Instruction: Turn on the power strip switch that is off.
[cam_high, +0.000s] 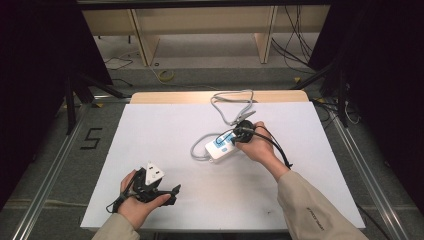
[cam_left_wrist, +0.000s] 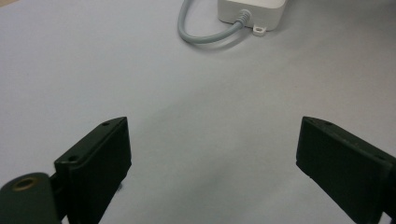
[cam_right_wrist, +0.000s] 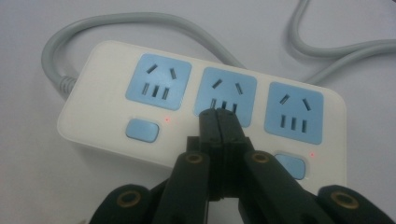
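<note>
A white power strip (cam_high: 218, 147) with three blue sockets lies near the middle of the white table (cam_high: 165, 130); its grey cord (cam_left_wrist: 205, 37) curls off one end. My right gripper (cam_high: 234, 141) is shut with nothing between its jaws. Its tips (cam_right_wrist: 218, 114) rest at the lower edge of the middle socket (cam_right_wrist: 229, 88) of the power strip (cam_right_wrist: 107, 93), and the jaws hide the spot just below it. Blue switches (cam_right_wrist: 142, 130) sit under the outer sockets, each with a small red light beside it. My left gripper (cam_high: 173, 195) rests at the front left, open and empty (cam_left_wrist: 215, 128), pointing toward the strip (cam_left_wrist: 250, 9).
The strip's grey cable (cam_high: 232, 100) loops toward the table's far edge and ends in a plug (cam_high: 245, 116). A black cable (cam_high: 275, 145) trails from the right gripper. A wooden shelf frame (cam_high: 145, 40) and floor cables lie beyond the table.
</note>
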